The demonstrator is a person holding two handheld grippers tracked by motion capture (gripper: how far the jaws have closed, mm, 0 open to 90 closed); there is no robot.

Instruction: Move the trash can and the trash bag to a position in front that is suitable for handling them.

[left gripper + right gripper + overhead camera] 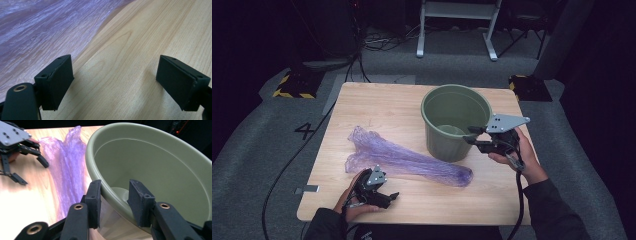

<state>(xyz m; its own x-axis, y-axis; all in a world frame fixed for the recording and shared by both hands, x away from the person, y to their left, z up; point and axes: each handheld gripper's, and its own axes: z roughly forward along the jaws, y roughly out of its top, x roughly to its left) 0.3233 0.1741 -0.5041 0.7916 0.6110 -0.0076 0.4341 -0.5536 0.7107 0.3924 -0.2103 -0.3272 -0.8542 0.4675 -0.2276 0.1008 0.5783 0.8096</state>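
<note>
An olive green bucket (457,117) stands upright on the right half of the wooden table (377,100). A crumpled purple plastic bag (407,160) lies stretched out to its left and front. My right gripper (468,136) is at the bucket's near right rim. In the right gripper view it (115,183) is shut on the bucket (150,157) rim, one jaw outside and one inside. My left gripper (391,196) rests low at the table's front, just short of the bag. Its jaws (115,62) stand wide open over bare wood, with the bag (37,30) off to one side.
The table's front edge runs just behind my left hand. Grey carpet surrounds the table, with cables (287,165) trailing on the left. Yellow-and-black striped blocks (292,87) sit by the far corners, and a white frame (457,25) stands behind.
</note>
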